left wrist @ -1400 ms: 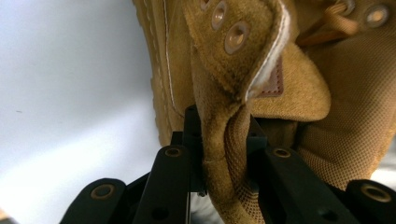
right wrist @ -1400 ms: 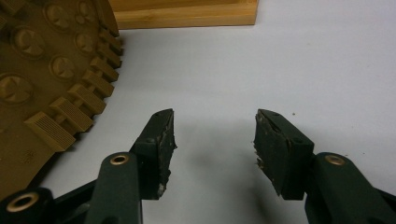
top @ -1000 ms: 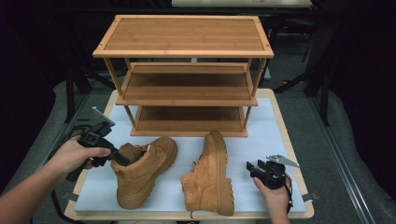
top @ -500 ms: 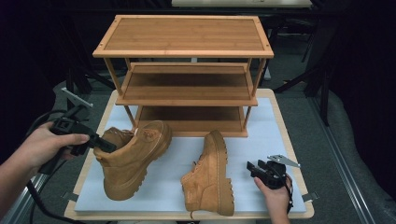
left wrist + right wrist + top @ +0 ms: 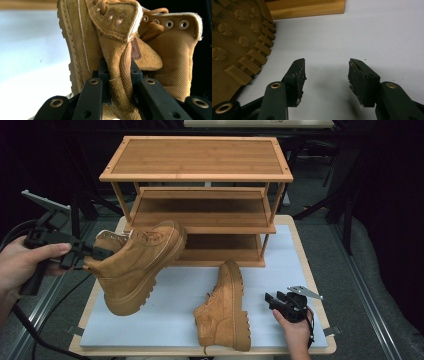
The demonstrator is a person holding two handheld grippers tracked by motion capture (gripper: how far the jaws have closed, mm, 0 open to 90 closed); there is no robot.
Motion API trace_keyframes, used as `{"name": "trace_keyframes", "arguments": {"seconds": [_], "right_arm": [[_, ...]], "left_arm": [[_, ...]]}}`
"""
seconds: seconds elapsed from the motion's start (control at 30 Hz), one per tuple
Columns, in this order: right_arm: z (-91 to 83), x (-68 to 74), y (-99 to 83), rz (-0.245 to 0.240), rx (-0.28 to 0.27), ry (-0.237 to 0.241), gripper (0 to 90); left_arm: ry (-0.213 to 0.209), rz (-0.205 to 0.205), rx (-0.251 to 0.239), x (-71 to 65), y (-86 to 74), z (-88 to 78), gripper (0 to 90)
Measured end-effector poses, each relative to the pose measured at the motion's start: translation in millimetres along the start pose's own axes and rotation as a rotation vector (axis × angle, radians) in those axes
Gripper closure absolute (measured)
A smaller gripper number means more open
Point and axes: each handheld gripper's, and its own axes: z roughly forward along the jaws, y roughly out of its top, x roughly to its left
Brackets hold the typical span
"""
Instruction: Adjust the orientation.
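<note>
Left tongs point(image 5: 95, 253): clamped on the collar flap of the tan suede lace-up boot point(image 5: 137, 262), held tilted in the air before the three-tier bamboo shoe rack point(image 5: 197, 175).
Right tongs point(image 5: 274, 300): apart, empty, resting low on the white padded surface point(image 5: 285, 255).
Second tan boot point(image 5: 225, 307): lying on its side beside them.
Risk: soft flap could slip free under the boot's weight; the toe might also strike a shelf edge.

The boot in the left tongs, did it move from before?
Yes. The boot went up off the white mat and toward the wooden shoe rack, gripped by the left tongs.
</note>
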Motion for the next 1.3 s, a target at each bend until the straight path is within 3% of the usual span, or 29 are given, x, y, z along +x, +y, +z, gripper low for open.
{"name": "trace_keyframes", "arguments": {"seconds": [0.23,0.37,0.5,0.67,0.77,0.9,1.0,1.1,1.17,1.3], "right_arm": [[0.6,-0.8,-0.5,0.006,-0.017,0.003,47.1],[0.5,-1.9,-0.4,0.011,0.007,0.004,47.1],[1.1,-2.7,-0.7,0.016,-0.011,0.007,47.1],[-0.6,-4.1,-0.1,0.021,0.009,0.002,47.2],[0.1,-4.6,-0.4,0.024,-0.006,0.01,47.1],[0.2,-5.7,-0.5,0.029,-0.016,0.011,47.1],[-1.2,-6.4,0.1,0.028,0.008,0.007,47.1],[-1.3,-6.4,0.1,0.03,0.008,0.006,47.2],[0.1,-6.6,-0.5,0.037,-0.019,0.014,47.2],[0.0,-7.7,-0.2,0.04,-0.008,0.016,47.2]], "left_arm": [[-0.007,-0.014,-0.069,6.2,16.9,7.1,78.4],[-0.012,-0.017,-0.087,8.7,26.0,11.3,78.2],[-0.03,-0.024,-0.111,9.3,36.1,15.4,78.1],[-0.047,-0.04,-0.158,11.6,49.6,22.1,78.0],[-0.048,-0.058,-0.184,14.6,56.9,26.6,78.0],[-0.034,-0.083,-0.224,19.2,66.2,33.2,78.0],[0.019,-0.094,-0.283,21.5,75.9,41.1,78.0],[0.039,-0.101,-0.32,23.0,79.9,44.6,78.0],[0.082,-0.087,-0.364,20.9,83.0,51.8,78.0],[0.079,-0.088,-0.394,16.8,86.1,66.2,77.9]]}}
